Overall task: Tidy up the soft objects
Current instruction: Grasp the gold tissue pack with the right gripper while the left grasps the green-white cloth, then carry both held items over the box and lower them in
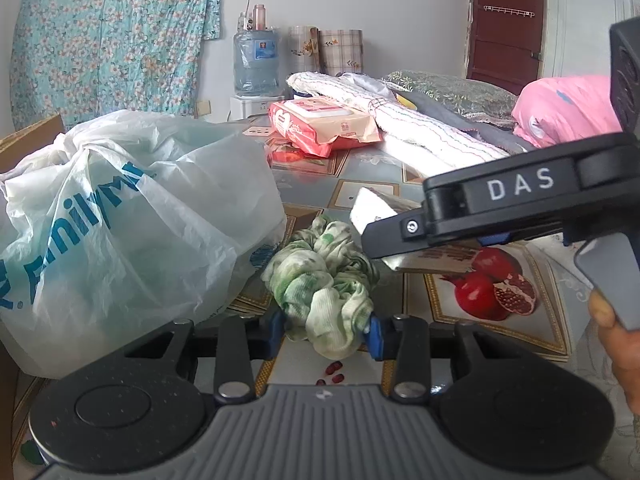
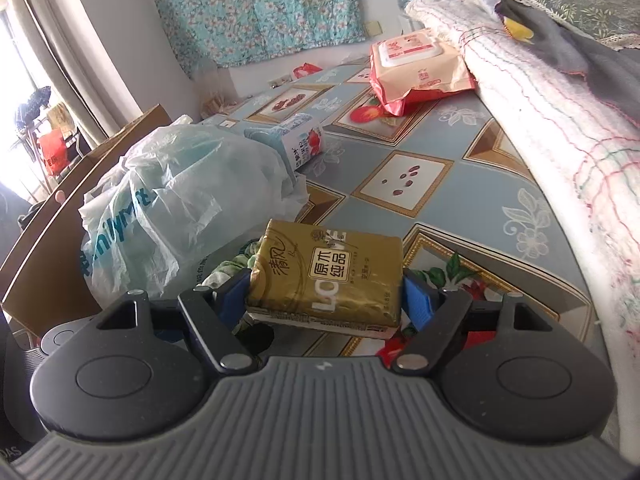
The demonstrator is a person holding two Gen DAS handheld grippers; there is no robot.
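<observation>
A crumpled green and white cloth (image 1: 324, 280) lies on the fruit-patterned tablecloth (image 1: 360, 192), beside a large white plastic bag (image 1: 120, 216). My left gripper (image 1: 326, 334) is shut on the cloth's near end, its blue pads pressing in from both sides. A gold tissue pack (image 2: 328, 276) hangs just above the table, and my right gripper (image 2: 326, 298) is shut on it, one pad on each short side. In the left wrist view the right gripper (image 1: 384, 236) comes in from the right, above and behind the cloth. The cloth (image 2: 228, 268) peeks out under the pack.
A red wet-wipes pack (image 1: 320, 124) lies at the back of the table, next to folded blankets (image 1: 420, 120) and a pink bundle (image 1: 568, 108). A drink carton (image 2: 300, 140) lies behind the bag (image 2: 168, 200). A cardboard box (image 2: 60, 240) stands at the table's left edge.
</observation>
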